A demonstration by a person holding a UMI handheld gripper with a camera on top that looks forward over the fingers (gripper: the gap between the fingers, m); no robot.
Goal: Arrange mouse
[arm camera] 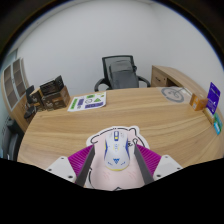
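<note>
A white mouse (115,152) with blue and yellow marks lies on a pale pink mouse mat (98,136) with a dark outline, at the near edge of a rounded wooden table (150,112). My gripper (116,147) is low over the mat, with one finger on each side of the mouse. The mouse stands between the fingers with a narrow gap on each side and rests on the mat. The magenta pads (66,166) show at both sides. The near end of the mouse and mat is hidden below.
Beyond the mat lie a white and green sheet (88,101), black items at the left (50,96), a round object (175,93) and a purple box (213,97) at the right. A grey office chair (120,70) stands behind the table.
</note>
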